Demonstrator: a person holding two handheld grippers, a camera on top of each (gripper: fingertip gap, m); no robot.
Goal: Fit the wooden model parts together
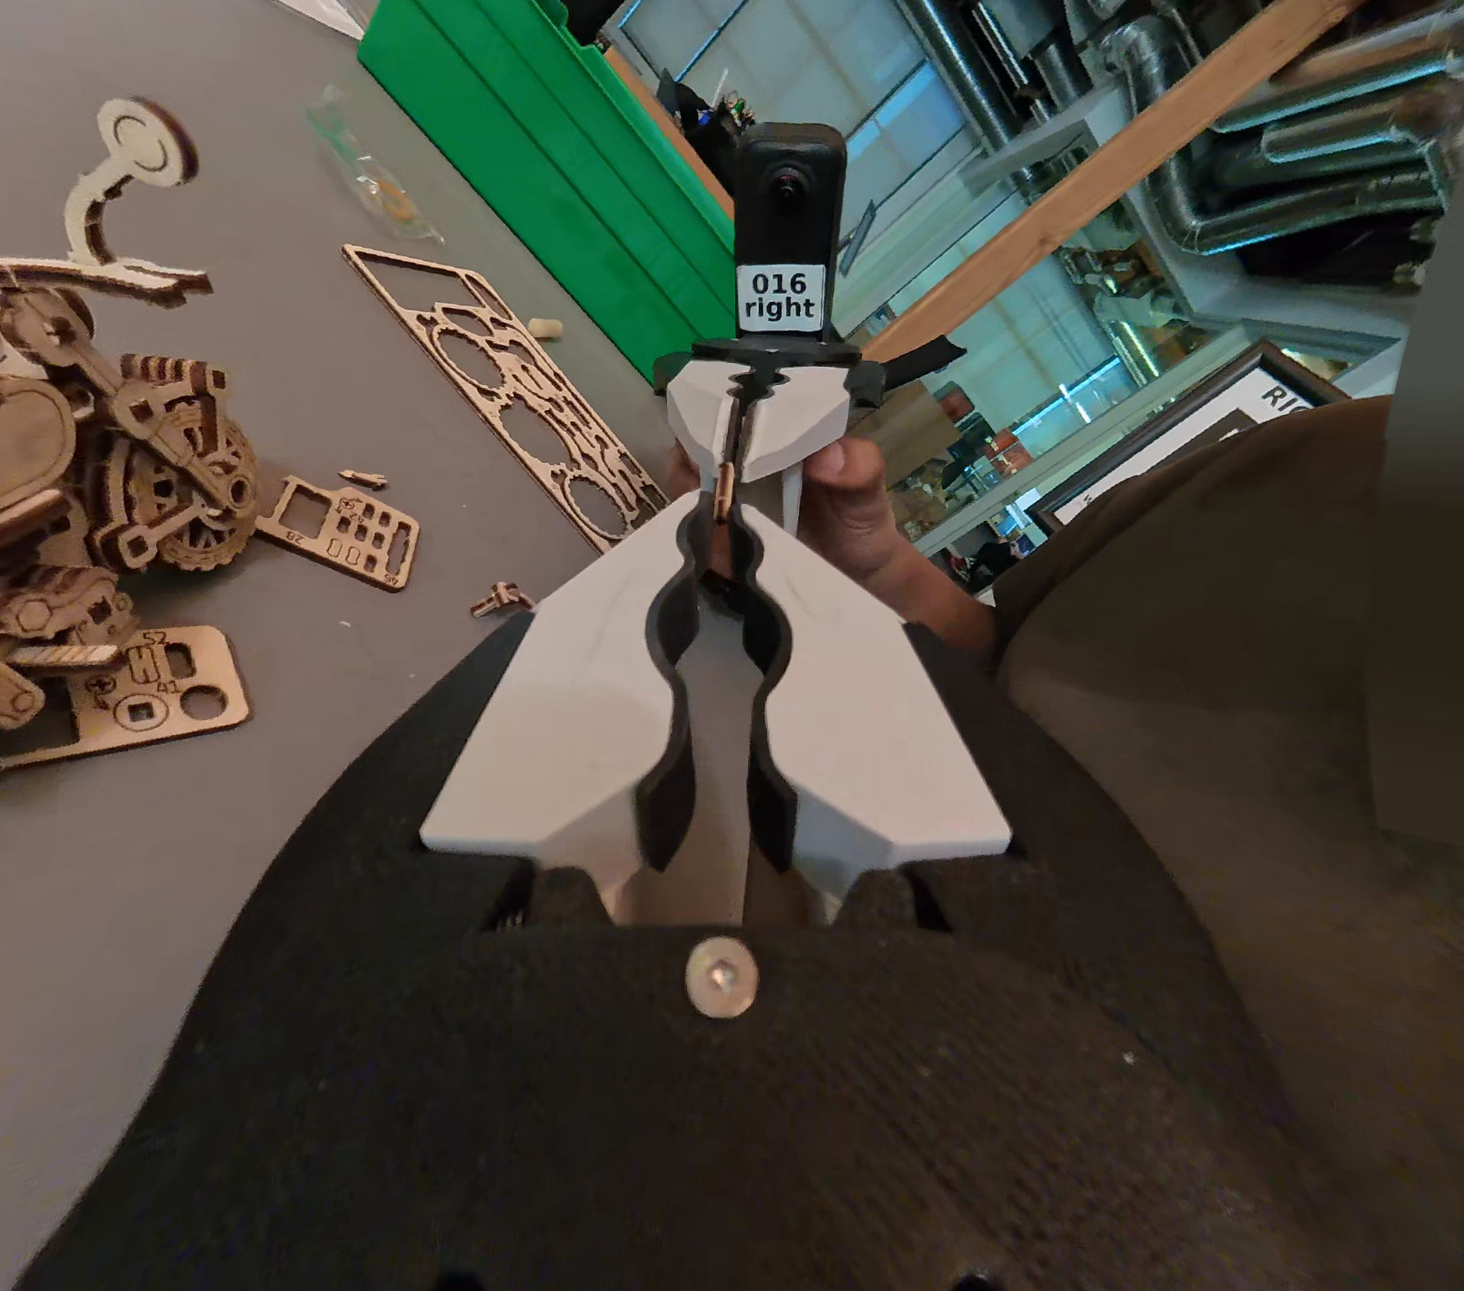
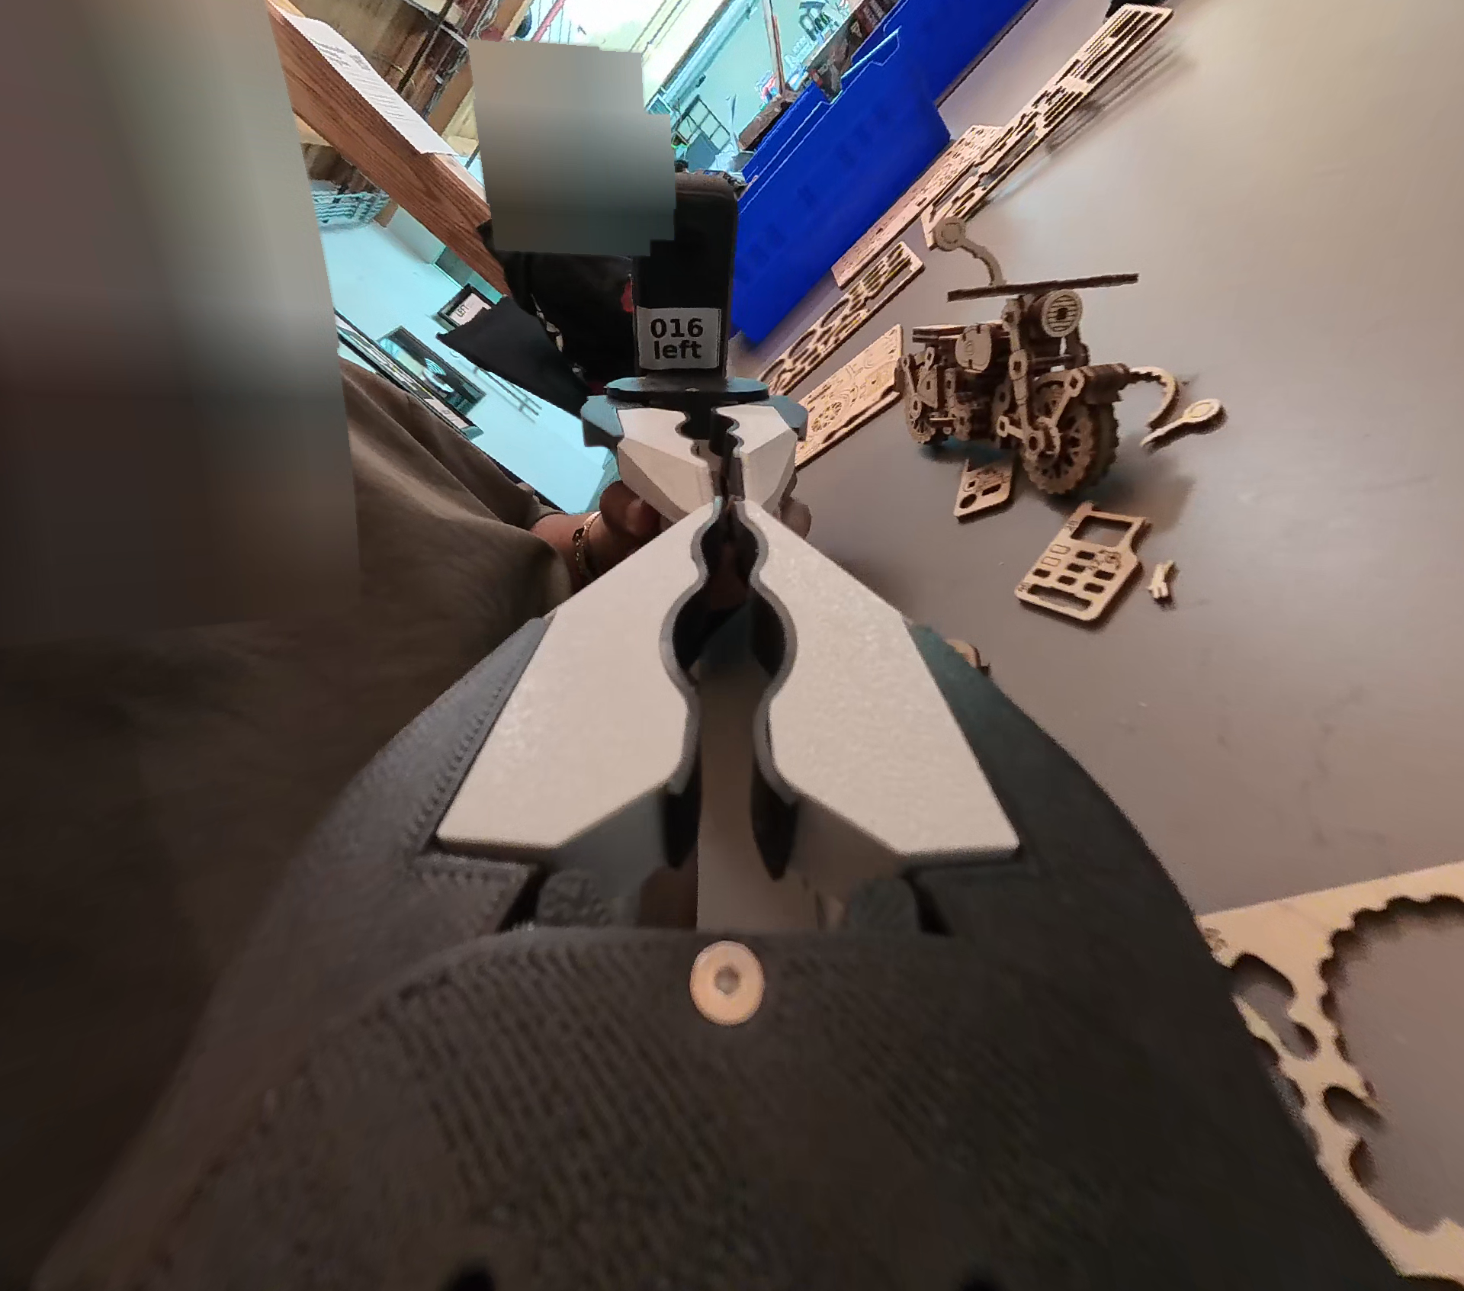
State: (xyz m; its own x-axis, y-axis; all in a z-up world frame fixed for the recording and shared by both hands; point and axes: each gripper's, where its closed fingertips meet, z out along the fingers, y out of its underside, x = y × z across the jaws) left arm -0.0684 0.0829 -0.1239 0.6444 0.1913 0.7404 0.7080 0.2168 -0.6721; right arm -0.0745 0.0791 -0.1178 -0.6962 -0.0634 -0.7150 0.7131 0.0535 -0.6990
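Observation:
My two grippers meet tip to tip in the air above the grey table [image 1: 238,936]. My left gripper [image 1: 719,518] is shut on a small wooden pin [image 1: 722,500]. My right gripper [image 1: 741,441] faces it and is shut on a thin wooden piece [image 1: 735,433] seen edge-on, which touches the pin. In the right wrist view, my right gripper [image 2: 725,510] points at the left gripper [image 2: 719,457]; the parts between them are mostly hidden. A partly built wooden motorcycle [image 1: 119,461] stands on the table and also shows in the right wrist view [image 2: 1014,381].
Punched-out wooden sheets [image 1: 515,381] [image 1: 348,532] [image 2: 1081,564] [image 2: 1307,1015] and small loose pieces [image 1: 499,599] [image 2: 1160,575] lie around the model. A loose curved mirror part [image 2: 1180,417] lies beside it. A green bin [image 1: 515,104], a blue bin [image 2: 855,160] and a plastic bag [image 1: 372,183] are farther back. Left and right tips are no more than a few centimetres apart. Left tips and right tips are each some 11 cm from the partly built wooden motorcycle [image 1: 119,461].

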